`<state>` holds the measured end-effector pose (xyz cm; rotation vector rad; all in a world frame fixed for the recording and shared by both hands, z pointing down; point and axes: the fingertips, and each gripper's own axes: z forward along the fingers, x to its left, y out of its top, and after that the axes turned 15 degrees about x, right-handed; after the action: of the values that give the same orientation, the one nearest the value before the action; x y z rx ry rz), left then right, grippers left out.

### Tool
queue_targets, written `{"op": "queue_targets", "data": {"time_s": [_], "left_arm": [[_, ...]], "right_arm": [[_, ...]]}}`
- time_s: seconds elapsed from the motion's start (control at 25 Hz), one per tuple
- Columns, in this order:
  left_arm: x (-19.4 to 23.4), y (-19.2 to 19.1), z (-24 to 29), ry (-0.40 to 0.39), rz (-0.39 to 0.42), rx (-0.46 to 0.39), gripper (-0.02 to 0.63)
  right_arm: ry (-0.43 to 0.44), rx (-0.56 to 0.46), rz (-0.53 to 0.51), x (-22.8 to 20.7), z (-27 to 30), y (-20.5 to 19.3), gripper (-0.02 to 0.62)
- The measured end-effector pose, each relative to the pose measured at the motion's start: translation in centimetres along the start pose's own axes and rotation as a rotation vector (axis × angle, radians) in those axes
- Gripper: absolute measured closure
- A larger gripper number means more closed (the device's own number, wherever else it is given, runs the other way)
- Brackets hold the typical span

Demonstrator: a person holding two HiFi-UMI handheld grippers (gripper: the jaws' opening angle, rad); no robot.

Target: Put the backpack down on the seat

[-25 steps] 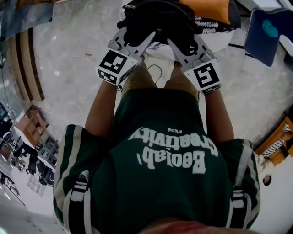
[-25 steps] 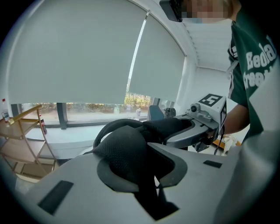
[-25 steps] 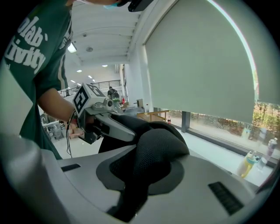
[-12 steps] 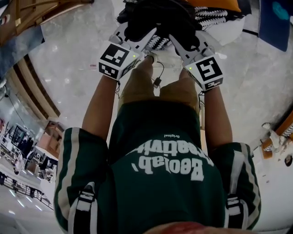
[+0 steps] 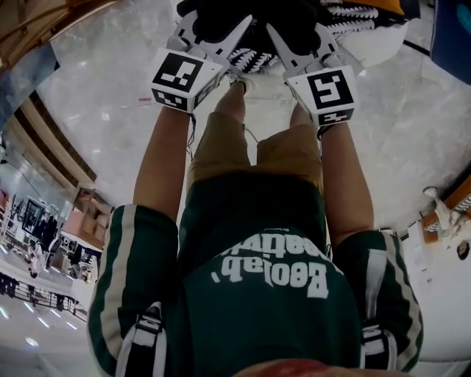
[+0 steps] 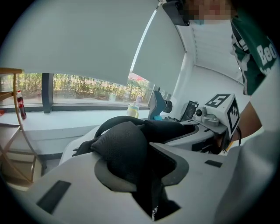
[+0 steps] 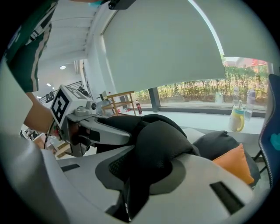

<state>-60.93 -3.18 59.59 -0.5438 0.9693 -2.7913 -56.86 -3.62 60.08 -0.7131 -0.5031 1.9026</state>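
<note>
Lower and farther from the body than a second ago: carries the black backpack (image 5: 254,16) down toward the white seat (image 5: 372,48) at the far edge of the head view, with the left gripper (image 5: 215,35) and the right gripper (image 5: 300,38) side by side under it. Grips from both sides. Clamps a padded black strap (image 6: 122,148) in the left gripper, though with jaws that have just been opening, and with mesh that fills the gap and bulges out over the pads. Pinches a matching fold of black padding (image 7: 153,153) in the right gripper, with jaws narrow and eased only slightly apart. Keeps the two holds close together (each gripper shows in the other's view, just beside it).

Judged from this: carrying nearly done, release barely begun. Appears to hang at the seat's near edge, close to a zebra-striped cushion (image 5: 346,18) and an orange cushion (image 7: 232,164) farther to the right. Cannot tell whether the bag's underside already rests on the seat, hidden as it is behind the grippers.

Left to do: settle the bag's weight on the seat, spread both sets of jaws fully, draw the grippers back clear of the straps.
</note>
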Motion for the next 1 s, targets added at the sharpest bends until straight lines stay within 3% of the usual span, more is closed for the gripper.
{"op": "queue_targets", "data": {"time_s": [0.44,0.72,1.0], "left_arm": [[3.7,1.4,3.9,0.027,-0.016,-0.044,0.479],[3.8,1.8,4.9,0.032,-0.023,-0.064,0.471],[2.7,0.5,5.2,0.072,-0.033,-0.061,0.455]], "right_arm": [[-0.083,-0.001,0.068,-4.5,4.5,1.4,0.495],[-0.123,0.003,0.115,-5.9,5.2,1.3,0.474],[-0.137,0.034,0.186,-5.6,4.7,-0.7,0.405]]}}
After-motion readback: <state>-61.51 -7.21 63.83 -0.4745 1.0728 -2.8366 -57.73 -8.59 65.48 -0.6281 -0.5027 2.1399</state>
